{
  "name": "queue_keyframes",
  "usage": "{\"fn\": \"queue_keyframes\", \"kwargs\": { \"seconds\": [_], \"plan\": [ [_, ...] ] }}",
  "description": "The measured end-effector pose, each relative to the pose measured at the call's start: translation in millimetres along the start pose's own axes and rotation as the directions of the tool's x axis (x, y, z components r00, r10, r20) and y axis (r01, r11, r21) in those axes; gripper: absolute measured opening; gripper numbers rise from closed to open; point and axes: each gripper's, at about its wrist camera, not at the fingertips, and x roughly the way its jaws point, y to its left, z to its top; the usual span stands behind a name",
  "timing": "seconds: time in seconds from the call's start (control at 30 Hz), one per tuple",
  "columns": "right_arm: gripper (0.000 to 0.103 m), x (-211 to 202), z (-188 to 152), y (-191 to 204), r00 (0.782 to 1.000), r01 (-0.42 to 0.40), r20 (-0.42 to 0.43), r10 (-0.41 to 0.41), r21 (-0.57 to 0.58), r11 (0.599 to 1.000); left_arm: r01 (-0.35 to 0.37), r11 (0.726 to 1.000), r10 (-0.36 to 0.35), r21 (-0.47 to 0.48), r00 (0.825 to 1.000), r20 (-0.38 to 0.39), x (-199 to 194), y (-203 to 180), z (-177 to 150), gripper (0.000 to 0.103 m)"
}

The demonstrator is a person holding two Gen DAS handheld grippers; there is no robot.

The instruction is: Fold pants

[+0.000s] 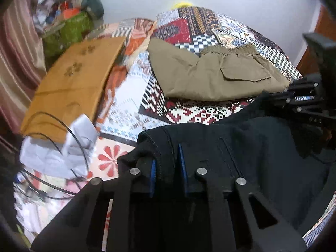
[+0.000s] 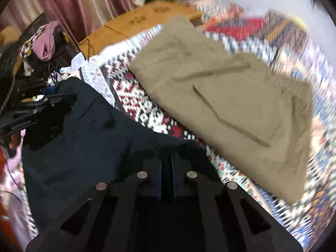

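A bed (image 1: 130, 124) covered by a busy patchwork spread is filling both views, with a folded tan board (image 1: 69, 86) lying along its far left side and a pink curtain (image 2: 69, 4) hanging beyond. On the far half of the spread, khaki pants (image 1: 212, 75) are sitting already folded, pocket flap facing up. Nearer, the black pants (image 1: 247, 159) are being held up off the bed, stretched between the two tools. The left tool (image 1: 168, 166) is pinching a stitched edge of the dark cloth between its blue pads, and the right tool (image 2: 167, 168) is clamping another part of the same edge, with fabric bunching at its tips. The right view is blurring, so finer detail there is unclear. The black pants look soft and limp, light enough to lift but likely to sag and twist between the grips; the seamed edge should be the firmest place to hold, with the grips kept well apart so the cloth hangs flat. A crumpled white sheet (image 1: 56, 147) and a thin black cable (image 1: 69, 130) are lying at the near left.
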Motion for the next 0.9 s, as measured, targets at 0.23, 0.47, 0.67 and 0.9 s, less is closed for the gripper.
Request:
{"fn": "queue_keyframes", "kwargs": {
  "seconds": [0.23, 0.47, 0.67, 0.9],
  "plan": [
    [0.004, -17.4, 9.0, -7.6, 0.987, 0.125, 0.105, -0.123, -0.013, 0.992, -0.051, 0.999, 0.051, -0.001, 0.998, 0.040, -7.3, 10.4, 11.5, 0.019],
    [0.004, 22.4, 16.4, -26.2, 0.994, 0.110, -0.024, -0.109, 0.067, 0.992, -0.070, 0.998, 0.070, 0.004, 0.995, -0.077, 40.5, 16.4, 16.5, 0.021],
    [0.019, -7.9, 4.7, -41.2, 0.997, 0.081, -0.026, -0.078, 0.161, 0.984, -0.096, 0.995, 0.095, -0.014, 0.994, -0.060, 9.2, 18.3, 15.5, 0.048],
    [0.037, -81.3, -31.3, -48.7, 0.988, 0.107, 0.083, -0.132, 0.255, 0.961, -0.078, 0.992, 0.081, -0.098, 0.996, 0.028, -57.1, 30.7, 2.9, 0.061]
  ]
}}
